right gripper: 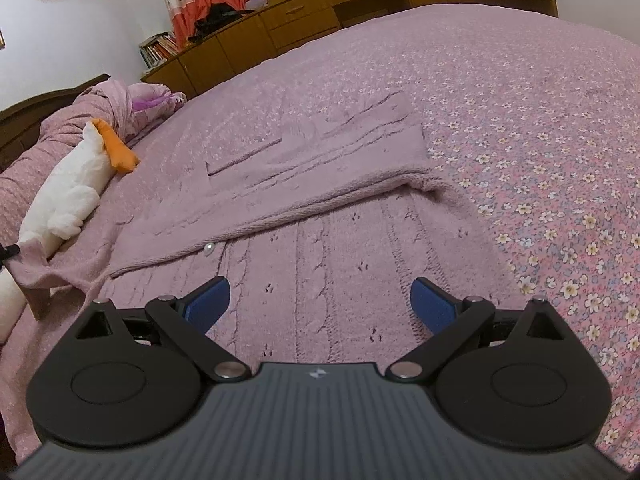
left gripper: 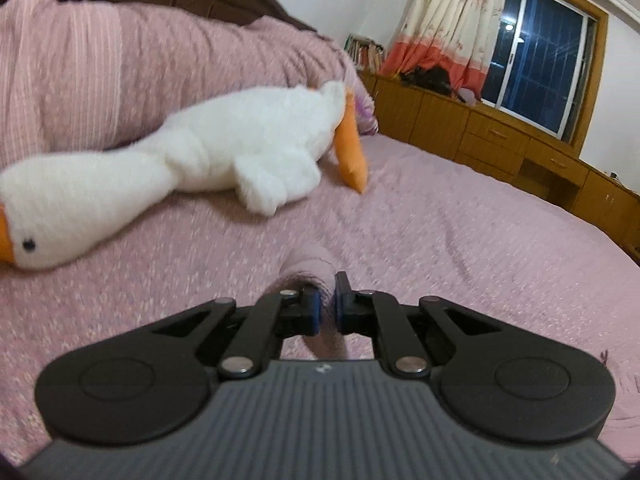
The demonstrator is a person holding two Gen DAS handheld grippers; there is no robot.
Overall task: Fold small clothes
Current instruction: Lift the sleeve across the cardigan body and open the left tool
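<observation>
A mauve knitted cardigan (right gripper: 320,184) lies spread on the pink floral bedspread (right gripper: 540,120), one part folded over along a diagonal edge, a white button (right gripper: 208,249) showing. My right gripper (right gripper: 320,300) is open and empty, low over the cable-knit front. My left gripper (left gripper: 327,308) is shut on a bunched piece of the same mauve knit (left gripper: 310,266), held just above the bedspread (left gripper: 460,240). In the right wrist view, a lifted corner of the cardigan (right gripper: 32,268) shows at the far left.
A white plush goose (left gripper: 180,160) with orange feet lies along the pillow end, also in the right wrist view (right gripper: 72,188). Pink covered pillows (left gripper: 100,60) are behind it. Wooden cabinets (left gripper: 500,136) and a curtained window (left gripper: 540,52) line the far wall.
</observation>
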